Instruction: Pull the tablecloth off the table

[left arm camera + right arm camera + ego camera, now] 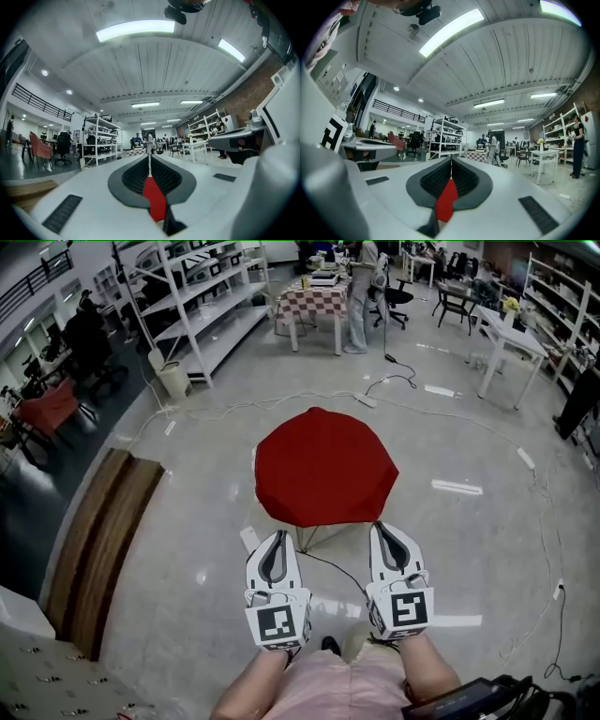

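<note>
**A:** Head view?

**B:** Red tablecloth (323, 460) drapes over a small table in the middle of the floor (469, 549). The table's legs (314, 536) peek out under the cloth's near edge. L gripper (278, 538) & R gripper (384, 529) are side by side, tips right at that near edge.

**A:** Left gripper view?

**B:** L gripper (149, 161) has its jaws pressed together w/ a strip of the tablecloth (153, 199) pinched btwn them. White shelves (99, 140) stand far back.

**A:** Right gripper view?

**B:** Same. R gripper (451, 169) has its jaws closed tight on a red fold of the tablecloth (447, 201).
</note>
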A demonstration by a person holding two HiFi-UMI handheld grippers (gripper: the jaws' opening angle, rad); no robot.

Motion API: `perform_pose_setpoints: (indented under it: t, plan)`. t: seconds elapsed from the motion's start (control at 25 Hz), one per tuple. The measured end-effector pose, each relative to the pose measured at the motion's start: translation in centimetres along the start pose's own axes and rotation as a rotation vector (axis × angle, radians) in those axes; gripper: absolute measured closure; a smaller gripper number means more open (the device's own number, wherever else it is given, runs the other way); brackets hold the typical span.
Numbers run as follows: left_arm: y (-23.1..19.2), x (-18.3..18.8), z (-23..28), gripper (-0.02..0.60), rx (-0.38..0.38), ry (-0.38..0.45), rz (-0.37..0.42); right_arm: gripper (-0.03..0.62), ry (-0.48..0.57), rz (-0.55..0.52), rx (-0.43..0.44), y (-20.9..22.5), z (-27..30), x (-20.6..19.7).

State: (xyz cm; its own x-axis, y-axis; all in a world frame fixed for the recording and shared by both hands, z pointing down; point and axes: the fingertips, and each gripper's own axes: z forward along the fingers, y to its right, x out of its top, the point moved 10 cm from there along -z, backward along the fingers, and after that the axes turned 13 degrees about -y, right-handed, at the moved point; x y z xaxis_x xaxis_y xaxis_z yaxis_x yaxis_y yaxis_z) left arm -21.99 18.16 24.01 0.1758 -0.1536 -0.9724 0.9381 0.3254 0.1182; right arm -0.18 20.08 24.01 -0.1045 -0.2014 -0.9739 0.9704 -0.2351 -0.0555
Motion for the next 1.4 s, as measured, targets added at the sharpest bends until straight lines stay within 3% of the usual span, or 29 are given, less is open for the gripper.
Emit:
perform_pose_setpoints:
  t: [0.52, 0.84, 1.4]
  plan:
    - [2.1, -2.1, 8.2, 0.545, -0.03, -0.101, -0.002, 0.576, -0.081, 0.051, -0.03, 6.2, 5.7, -3.4]
    - [4.1, -1.6, 15.4, 0.546, -0.028, -0.143, 0.044, 0.576, -0.099, 0.076, -0.011, 11.7, 11.6, -4.4]
    - [7.8, 2.5, 24.6, 0.545, 0.067, -0.078, 0.083, 0.576, -0.004, 0.076, 0.056, 20.9, 19.4, -2.4]
